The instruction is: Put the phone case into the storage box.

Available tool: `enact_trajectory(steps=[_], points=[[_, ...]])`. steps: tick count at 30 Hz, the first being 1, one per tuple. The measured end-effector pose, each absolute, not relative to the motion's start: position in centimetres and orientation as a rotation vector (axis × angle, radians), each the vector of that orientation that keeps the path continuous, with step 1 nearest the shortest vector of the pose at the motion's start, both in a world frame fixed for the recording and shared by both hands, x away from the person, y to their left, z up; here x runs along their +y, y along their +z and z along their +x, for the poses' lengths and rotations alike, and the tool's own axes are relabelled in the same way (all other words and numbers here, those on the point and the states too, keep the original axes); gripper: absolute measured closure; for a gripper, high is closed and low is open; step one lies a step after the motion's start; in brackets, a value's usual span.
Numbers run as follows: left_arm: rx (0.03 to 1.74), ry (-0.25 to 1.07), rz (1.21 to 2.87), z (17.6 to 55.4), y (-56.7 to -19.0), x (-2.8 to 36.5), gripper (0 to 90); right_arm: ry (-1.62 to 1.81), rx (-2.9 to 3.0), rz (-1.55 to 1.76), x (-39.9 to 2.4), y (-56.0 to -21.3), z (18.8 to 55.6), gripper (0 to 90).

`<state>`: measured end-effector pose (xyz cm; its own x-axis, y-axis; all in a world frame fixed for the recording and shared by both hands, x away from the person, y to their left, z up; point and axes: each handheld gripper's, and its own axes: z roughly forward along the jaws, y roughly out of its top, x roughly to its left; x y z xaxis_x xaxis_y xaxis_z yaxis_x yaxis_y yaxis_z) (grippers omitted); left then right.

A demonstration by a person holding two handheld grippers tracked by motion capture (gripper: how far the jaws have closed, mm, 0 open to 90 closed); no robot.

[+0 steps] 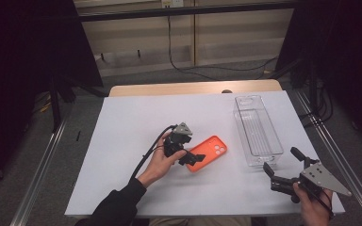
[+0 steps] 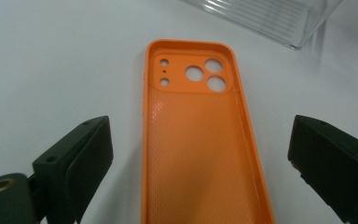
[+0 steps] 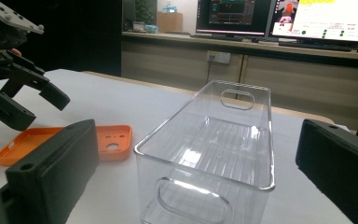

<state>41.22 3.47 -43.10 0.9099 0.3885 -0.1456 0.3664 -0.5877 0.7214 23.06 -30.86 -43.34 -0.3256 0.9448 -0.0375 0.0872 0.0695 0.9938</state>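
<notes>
You are holding the left gripper [image 1: 188, 157] open astride the orange phone case [image 1: 209, 152] lying inside-up on the desk [image 1: 122, 122], right gripper [image 1: 283, 167] open near the clear bin [image 1: 257, 129]; closing off-centre risks the flexible case buckling or skidding away.

Orange phone case [image 2: 200, 154]: no brand or lettering.
Clear bin [image 3: 214, 154]: unmarked.
Monitors [image 3: 279, 16]: coloured text and graphs, too small to read.
Grippers: no labels legible.
</notes>
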Motion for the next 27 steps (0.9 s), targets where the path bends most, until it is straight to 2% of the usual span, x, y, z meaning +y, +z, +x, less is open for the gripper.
enact_trajectory(steps=[6,27], points=[[0.532,0.057,2.285,41.4,-43.5,1.9,6.4,1.357,1.551,1.063,-30.9,-43.3,23.1,0.0],[0.526,-0.005,2.412,42.3,-44.8,-0.7,6.5,1.358,1.557,1.062,-30.8,-43.4,23.1,0.0]])
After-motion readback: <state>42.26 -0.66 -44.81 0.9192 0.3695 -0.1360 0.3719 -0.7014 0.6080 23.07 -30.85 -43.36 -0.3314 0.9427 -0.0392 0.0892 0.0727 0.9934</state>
